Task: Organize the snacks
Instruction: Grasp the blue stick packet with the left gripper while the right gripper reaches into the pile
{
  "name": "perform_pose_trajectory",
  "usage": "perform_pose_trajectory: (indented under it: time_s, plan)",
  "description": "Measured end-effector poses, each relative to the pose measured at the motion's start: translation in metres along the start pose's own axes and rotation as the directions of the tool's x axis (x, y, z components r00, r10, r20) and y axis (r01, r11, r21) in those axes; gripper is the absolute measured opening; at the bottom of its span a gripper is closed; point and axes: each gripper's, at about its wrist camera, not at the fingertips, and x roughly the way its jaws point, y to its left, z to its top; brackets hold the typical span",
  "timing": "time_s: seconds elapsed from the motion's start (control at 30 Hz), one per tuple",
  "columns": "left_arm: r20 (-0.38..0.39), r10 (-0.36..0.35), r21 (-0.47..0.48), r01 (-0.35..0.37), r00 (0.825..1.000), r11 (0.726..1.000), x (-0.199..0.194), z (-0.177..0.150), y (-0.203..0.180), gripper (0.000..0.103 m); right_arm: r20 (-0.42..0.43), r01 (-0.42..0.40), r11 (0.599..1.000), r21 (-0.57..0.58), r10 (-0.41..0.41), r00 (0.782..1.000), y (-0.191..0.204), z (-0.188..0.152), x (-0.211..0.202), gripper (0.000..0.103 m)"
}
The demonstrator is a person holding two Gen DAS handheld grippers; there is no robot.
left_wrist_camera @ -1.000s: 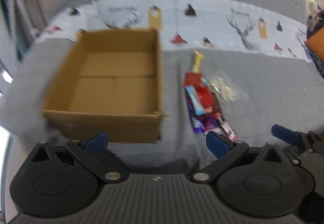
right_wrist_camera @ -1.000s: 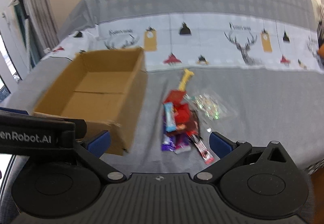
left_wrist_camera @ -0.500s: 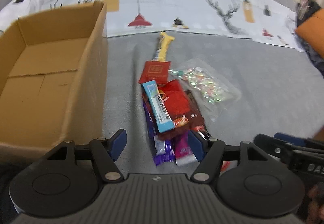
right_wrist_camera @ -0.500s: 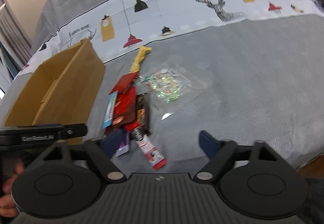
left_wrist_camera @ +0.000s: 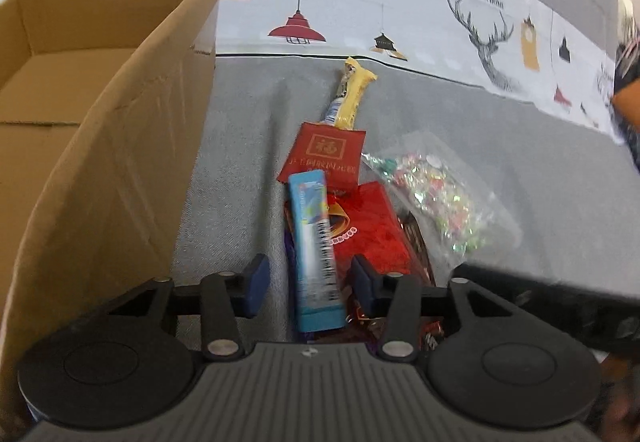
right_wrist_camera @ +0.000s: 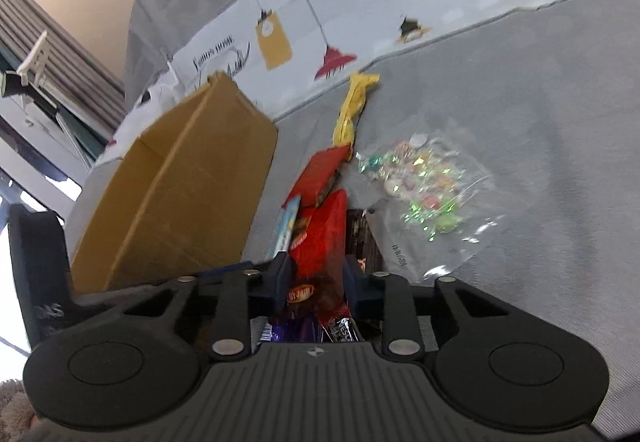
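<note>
A pile of snacks lies on the grey cover right of an open cardboard box [left_wrist_camera: 104, 130]. My left gripper [left_wrist_camera: 308, 280] is open with its fingers either side of a light blue bar [left_wrist_camera: 314, 250] that lies on top of the pile. My right gripper [right_wrist_camera: 316, 278] has its fingers close on both sides of a red packet [right_wrist_camera: 322, 238]; I cannot tell if they grip it. A small red pouch [left_wrist_camera: 326, 156], a yellow bar [left_wrist_camera: 352, 94] and a clear bag of shiny sweets [left_wrist_camera: 436, 198] lie beyond. Purple wrappers [right_wrist_camera: 296, 332] show under the right gripper.
The cardboard box [right_wrist_camera: 176, 194] stands empty, close to the left of the pile. The printed white cloth [left_wrist_camera: 360, 2] covers the back. The right gripper's body [left_wrist_camera: 560, 302] crosses the lower right of the left wrist view.
Both grippers have dropped down and forward onto the snack pile. The left fingers have narrowed around the blue bar, the right fingers around the red packet.
</note>
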Motion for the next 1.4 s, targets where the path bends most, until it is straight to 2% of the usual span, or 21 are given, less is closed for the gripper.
perform_pose_trajectory:
  time_s: [0.07, 0.13, 0.2, 0.27, 0.3, 0.33, 0.5, 0.57, 0.63, 0.77, 0.83, 0.9, 1.0, 1.07, 1.1, 1.17, 1.3, 1.4]
  plan:
    - [0.010, -0.017, 0.009, 0.017, 1.000, 1.000, 0.001, 0.000, -0.001, 0.037, -0.047, 0.016, 1.000, 0.006, -0.015, 0.999, -0.002, 0.000, 0.015, 0.024]
    - [0.016, -0.036, 0.006, 0.036, 0.999, 0.999, 0.000, 0.000, -0.001, 0.031, -0.079, 0.017, 1.000, 0.018, -0.016, 0.997, -0.004, -0.003, 0.026, 0.023]
    - [0.014, -0.066, 0.004, 0.066, 0.998, 0.998, -0.001, 0.000, 0.000, 0.013, -0.105, 0.010, 1.000, 0.029, -0.007, 0.994, -0.005, -0.004, 0.034, 0.023]
    - [0.017, -0.065, 0.009, 0.065, 0.998, 0.998, -0.001, 0.000, -0.001, 0.012, -0.101, -0.011, 0.999, 0.044, 0.015, 0.995, -0.006, -0.005, 0.037, 0.022]
    - [0.020, -0.067, 0.006, 0.067, 0.998, 0.998, -0.002, 0.000, 0.000, 0.008, -0.085, -0.016, 0.999, 0.042, 0.020, 0.996, -0.005, -0.004, 0.035, 0.020]
    - [0.018, -0.073, 0.004, 0.073, 0.997, 0.997, -0.002, 0.000, 0.001, 0.006, -0.074, -0.014, 0.999, 0.035, 0.016, 0.997, -0.005, -0.003, 0.035, 0.010]
    - [0.024, -0.094, -0.010, 0.095, 0.995, 0.995, -0.007, -0.001, 0.003, 0.006, -0.005, -0.005, 1.000, -0.012, 0.005, 1.000, 0.000, -0.001, 0.022, 0.007]
    - [0.031, -0.103, -0.011, 0.103, 0.994, 0.995, -0.012, -0.001, 0.003, 0.006, 0.061, -0.002, 0.999, -0.050, 0.005, 0.998, 0.004, 0.002, 0.007, 0.001]
    - [0.039, -0.102, -0.005, 0.102, 0.994, 0.995, -0.015, -0.001, 0.002, 0.006, 0.124, 0.016, 0.997, -0.071, -0.007, 0.992, 0.004, 0.003, -0.013, 0.001]
    - [-0.014, -0.088, 0.014, 0.089, 0.996, 0.996, -0.010, -0.005, -0.001, 0.006, 0.225, 0.116, 0.984, -0.136, -0.083, 0.971, 0.006, -0.006, -0.054, 0.000]
    - [-0.054, -0.073, 0.003, 0.073, 0.996, 0.997, -0.001, -0.009, 0.000, 0.006, 0.228, 0.158, 0.977, -0.140, -0.123, 0.966, 0.001, -0.011, -0.063, 0.001]
    - [-0.054, -0.077, -0.005, 0.077, 0.996, 0.997, 0.001, -0.010, 0.001, 0.006, 0.192, 0.177, 0.976, -0.124, -0.151, 0.970, -0.005, -0.015, -0.059, 0.001]
    - [-0.064, -0.098, -0.027, 0.097, 0.993, 0.995, 0.003, -0.007, 0.003, 0.006, 0.148, 0.230, 0.955, -0.189, -0.204, 0.968, 0.001, -0.018, -0.042, 0.001]
    - [-0.058, -0.076, -0.012, 0.075, 0.995, 0.997, 0.004, -0.008, 0.002, 0.006, 0.147, 0.323, 0.913, -0.249, -0.294, 0.944, 0.007, -0.020, -0.028, 0.001]
    - [-0.055, -0.071, -0.006, 0.070, 0.996, 0.998, 0.004, -0.008, 0.001, 0.006, 0.159, 0.374, 0.886, -0.274, -0.342, 0.926, 0.009, -0.021, -0.023, 0.001]
    - [-0.051, -0.058, 0.010, 0.058, 0.997, 0.998, 0.004, -0.008, -0.001, 0.006, 0.178, 0.426, 0.853, -0.302, -0.389, 0.904, 0.014, -0.023, -0.016, 0.002]
    - [-0.039, -0.050, 0.022, 0.050, 0.998, 0.998, 0.005, -0.008, -0.003, 0.007, 0.179, 0.434, 0.854, -0.289, -0.397, 0.900, 0.012, -0.020, -0.015, 0.002]
    - [-0.033, -0.046, 0.024, 0.047, 0.998, 0.999, 0.004, -0.008, -0.004, 0.007, 0.239, 0.413, 0.867, -0.278, -0.354, 0.904, 0.016, -0.018, -0.028, 0.001]
